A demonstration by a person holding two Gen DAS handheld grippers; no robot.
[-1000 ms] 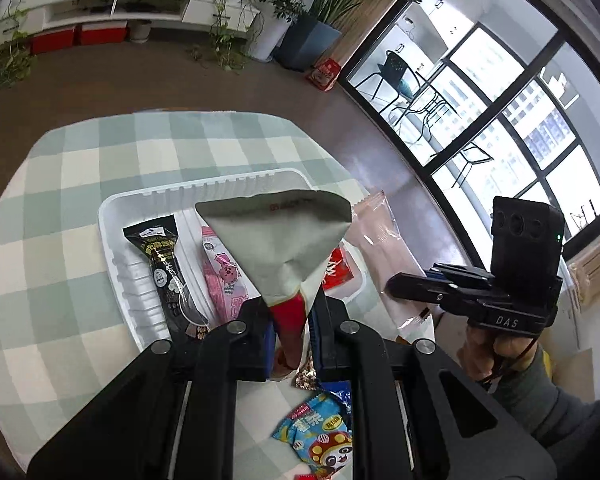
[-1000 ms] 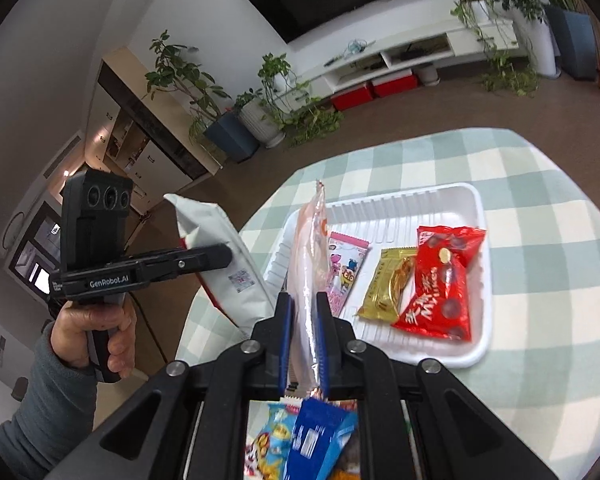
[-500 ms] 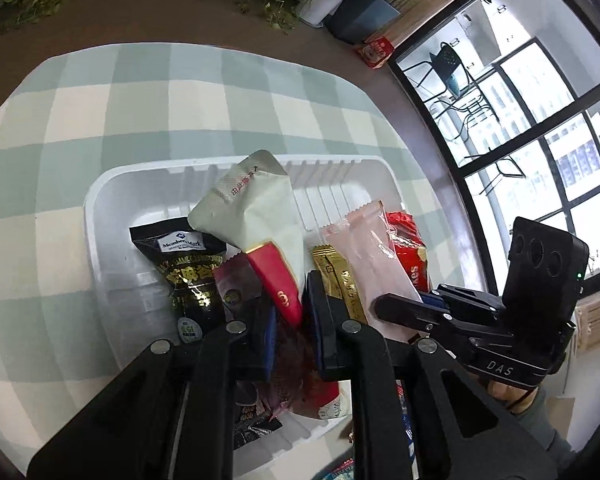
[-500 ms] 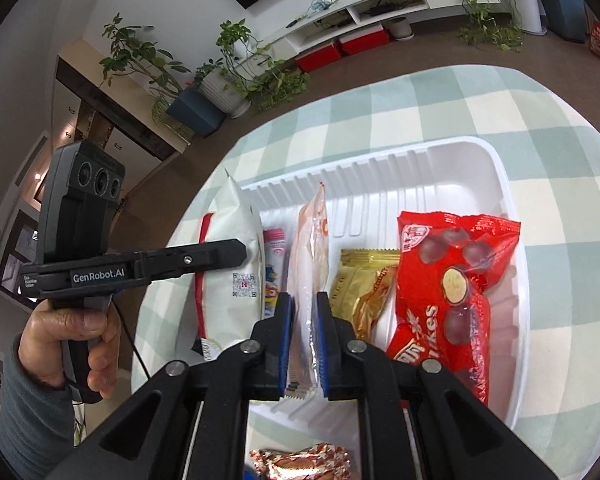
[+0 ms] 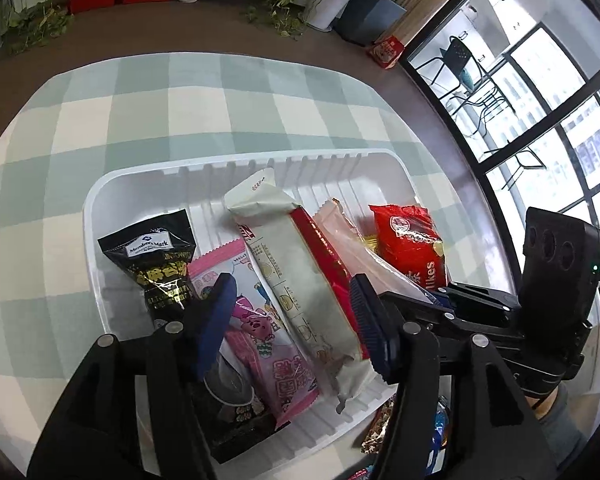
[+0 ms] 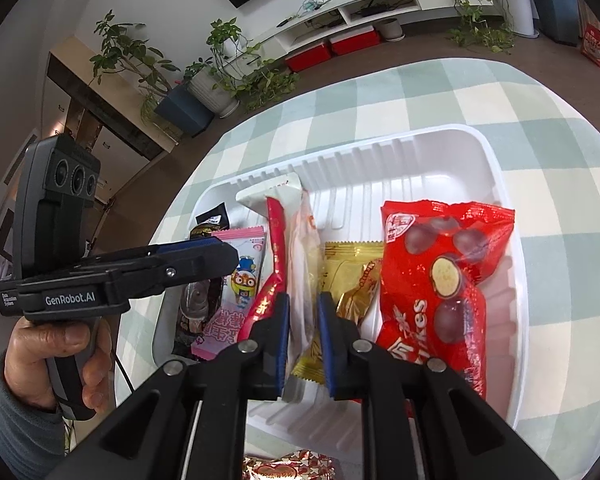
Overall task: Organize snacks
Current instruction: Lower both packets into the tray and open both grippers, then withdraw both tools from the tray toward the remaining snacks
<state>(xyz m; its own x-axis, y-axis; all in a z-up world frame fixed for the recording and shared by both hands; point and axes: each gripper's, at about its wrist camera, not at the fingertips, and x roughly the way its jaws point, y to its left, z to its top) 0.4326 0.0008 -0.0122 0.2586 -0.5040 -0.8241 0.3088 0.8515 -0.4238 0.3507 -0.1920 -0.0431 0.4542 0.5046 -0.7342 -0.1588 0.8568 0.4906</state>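
Both packets now lie in the white tray (image 5: 100,216). Your left hand-held gripper (image 5: 292,316) is released around the cream packet (image 5: 300,280); your right hand-held gripper (image 6: 302,320) is slightly parted around the pale pink packet (image 6: 304,248), near the tray's front rim.

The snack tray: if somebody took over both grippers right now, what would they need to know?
Left gripper: jaws wide open around the white-and-red packet, which already lies in the white tray.
Right gripper: jaws slightly apart beside the pale pink packet, which stands on edge in the tray; grip appears released.
Also in the tray: black bag, pink cartoon packet, gold packet, red chocolate-ball bag.
Left to do: shiny wrapped snacks lie outside the tray's near edge.
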